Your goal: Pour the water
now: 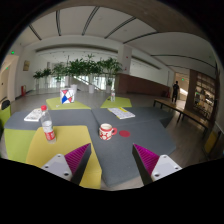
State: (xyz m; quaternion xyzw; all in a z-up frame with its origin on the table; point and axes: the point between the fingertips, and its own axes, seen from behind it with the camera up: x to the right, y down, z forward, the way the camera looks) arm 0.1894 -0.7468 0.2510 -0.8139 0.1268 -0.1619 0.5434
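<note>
A small clear bottle with a red cap (47,128) stands on the table's yellow-green part, ahead of my left finger. A white cup with red patterns (107,131) stands on the grey part, ahead and between the fingers, well beyond them. My gripper (110,162) is open and empty, its magenta pads wide apart above the near table edge.
The table (140,135) is grey with yellow-green patches. A white paper (121,113), a book (36,114), a colourful carton (67,96) and a small red item (125,133) lie on it. Plants (85,70) stand behind. A person (175,92) stands far right.
</note>
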